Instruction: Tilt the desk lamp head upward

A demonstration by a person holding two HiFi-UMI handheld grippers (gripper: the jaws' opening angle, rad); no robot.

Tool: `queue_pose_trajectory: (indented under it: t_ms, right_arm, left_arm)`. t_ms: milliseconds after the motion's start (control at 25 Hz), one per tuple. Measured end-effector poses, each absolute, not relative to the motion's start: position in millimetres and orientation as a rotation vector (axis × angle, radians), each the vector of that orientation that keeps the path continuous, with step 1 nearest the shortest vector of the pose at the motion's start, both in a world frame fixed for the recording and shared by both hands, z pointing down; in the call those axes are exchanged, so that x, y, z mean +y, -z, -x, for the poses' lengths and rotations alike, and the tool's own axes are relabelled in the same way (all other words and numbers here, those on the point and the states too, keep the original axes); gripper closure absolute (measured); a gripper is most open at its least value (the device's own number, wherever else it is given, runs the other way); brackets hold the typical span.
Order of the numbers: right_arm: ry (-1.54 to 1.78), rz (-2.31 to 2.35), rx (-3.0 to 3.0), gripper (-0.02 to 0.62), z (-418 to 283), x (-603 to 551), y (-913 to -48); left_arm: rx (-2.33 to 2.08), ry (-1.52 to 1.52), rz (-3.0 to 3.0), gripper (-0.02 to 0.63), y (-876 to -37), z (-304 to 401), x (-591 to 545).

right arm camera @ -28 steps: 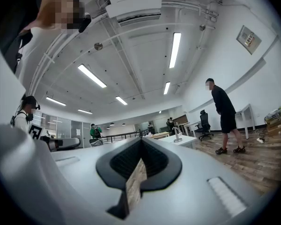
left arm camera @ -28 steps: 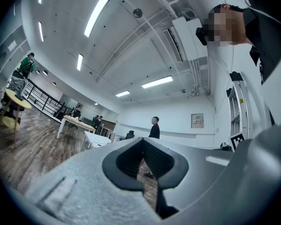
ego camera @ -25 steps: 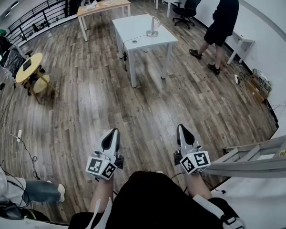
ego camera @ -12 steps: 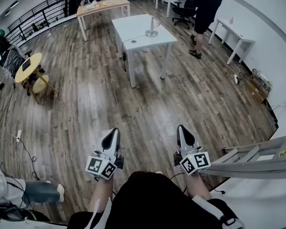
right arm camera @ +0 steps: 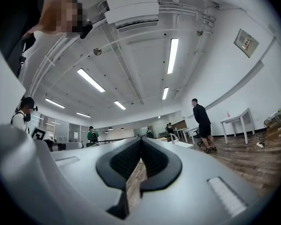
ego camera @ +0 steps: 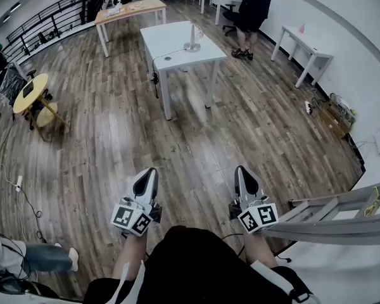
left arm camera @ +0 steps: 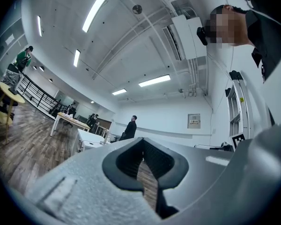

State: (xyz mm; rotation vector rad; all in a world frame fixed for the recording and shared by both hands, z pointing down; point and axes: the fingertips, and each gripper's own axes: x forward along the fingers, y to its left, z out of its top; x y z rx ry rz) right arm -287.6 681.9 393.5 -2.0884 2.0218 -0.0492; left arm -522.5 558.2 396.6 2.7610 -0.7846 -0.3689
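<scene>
The main hazard, as I judge it, is the approach; the desk lamp [ego camera: 192, 42] is well apart from both tongs, standing on the white table [ego camera: 171, 38] toward its right edge as the head view shows it, so nothing can be tilted until that gap is crossed. A black cord [ego camera: 159, 57] runs over the table top and drops past its near-left corner; catching it could drag the lamp. A person in dark clothes [ego camera: 253, 4] stands just beyond the table's far-right corner and could get in the way of a reach. The lamp is too small here to tell how its head is hinged; pushing the head up without steadying the base might tip or slide the whole thing.

The left tongs [ego camera: 149, 172] and right tongs [ego camera: 240, 170] are both fully closed with nothing between them, held low and close to the body; they would have to open before gripping anything.

The lamp looks metallic, with a round flat base and a slim upright stem; the table is smooth, white and rectangular on thin legs; the floor [ego camera: 114, 138] is glossy wood plank; the tongs are grey moulded plastic with dark ribbed pads; an aluminium ladder [ego camera: 329, 217] lies at the right.
</scene>
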Motion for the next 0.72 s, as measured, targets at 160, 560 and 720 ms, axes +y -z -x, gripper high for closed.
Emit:
queue_pose_trajectory:
  t_ms: [160,560,720]
  right_arm:
    - [0.031,2.100,2.030,0.591,265,681,-394]
    - [0.032,2.118,2.021,0.591,210,691,-395]
    - [0.057,2.139,1.985,0.591,188,697,-401]
  left_arm:
    - [-0.773,0.376,-2.765,0.604,-396,497,557]
    - [-0.808,0.356,-2.778,0.604,-395,444,554]
    - [-0.801,0.351,-2.776,0.604,-396,426,553]
